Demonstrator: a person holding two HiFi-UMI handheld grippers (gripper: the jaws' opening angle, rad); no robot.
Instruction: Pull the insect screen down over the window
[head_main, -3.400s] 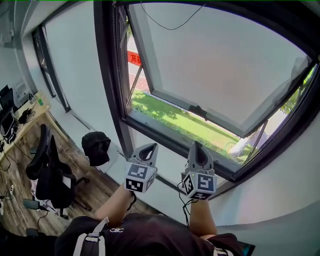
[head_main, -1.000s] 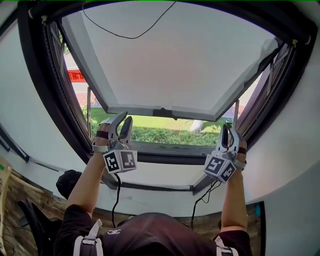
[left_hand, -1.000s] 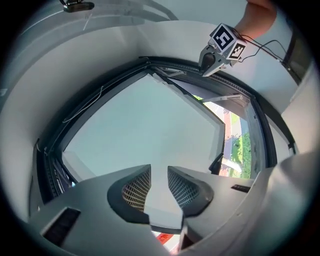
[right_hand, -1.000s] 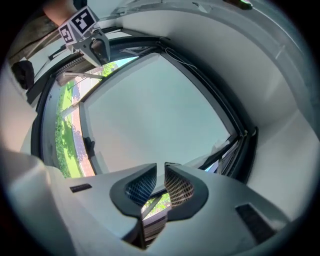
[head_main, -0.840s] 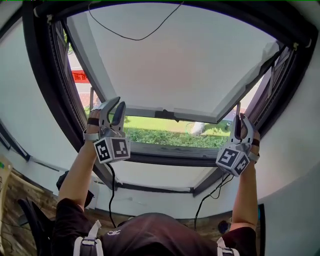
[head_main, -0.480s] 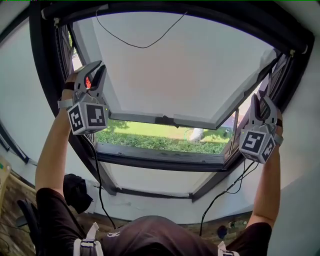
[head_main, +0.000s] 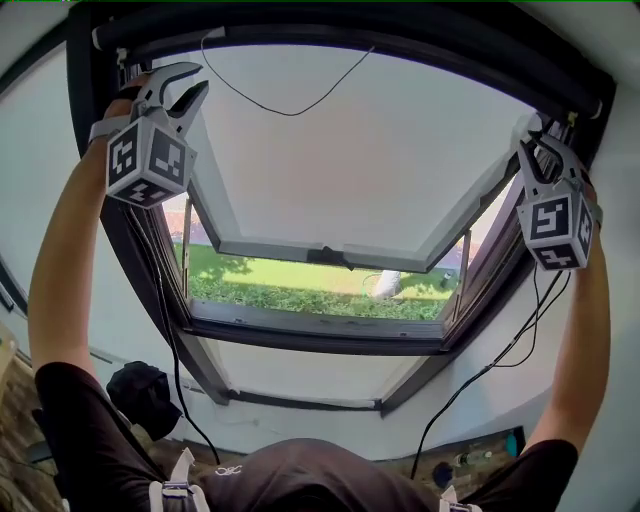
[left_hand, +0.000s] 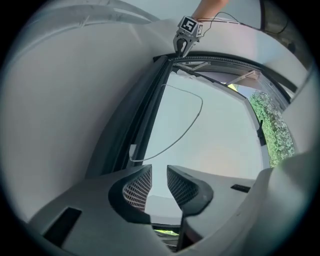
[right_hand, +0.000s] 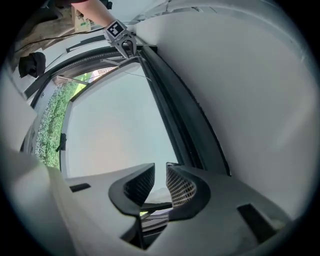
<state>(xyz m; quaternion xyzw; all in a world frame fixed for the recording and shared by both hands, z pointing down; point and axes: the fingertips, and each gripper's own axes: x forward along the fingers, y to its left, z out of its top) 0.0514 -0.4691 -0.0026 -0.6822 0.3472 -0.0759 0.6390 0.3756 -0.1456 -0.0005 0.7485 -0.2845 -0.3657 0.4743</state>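
Observation:
The window's dark top rail (head_main: 350, 32) runs across the head view's upper edge, and a thin dark cord (head_main: 290, 108) hangs from it in a loop. My left gripper (head_main: 198, 78) is raised to the top left corner, just below the rail; its jaws are opening, with nothing between them. In the left gripper view its jaws (left_hand: 159, 170) point along the frame (left_hand: 145, 115), past the cord (left_hand: 192, 122). My right gripper (head_main: 543, 150) is up at the top right corner. Its jaws (right_hand: 161, 169) show a narrow gap and hold nothing.
The frosted sash (head_main: 380, 170) is tilted outward, its handle (head_main: 326, 257) on the lower edge and a lawn (head_main: 300, 290) below it. Cables (head_main: 165, 320) hang from both grippers. A dark bag (head_main: 140, 395) lies on the floor at lower left. White walls flank the frame.
Both grippers have risen from sill height to the window's top corners, spreading apart. The view has tilted upward, so the top rail now shows.

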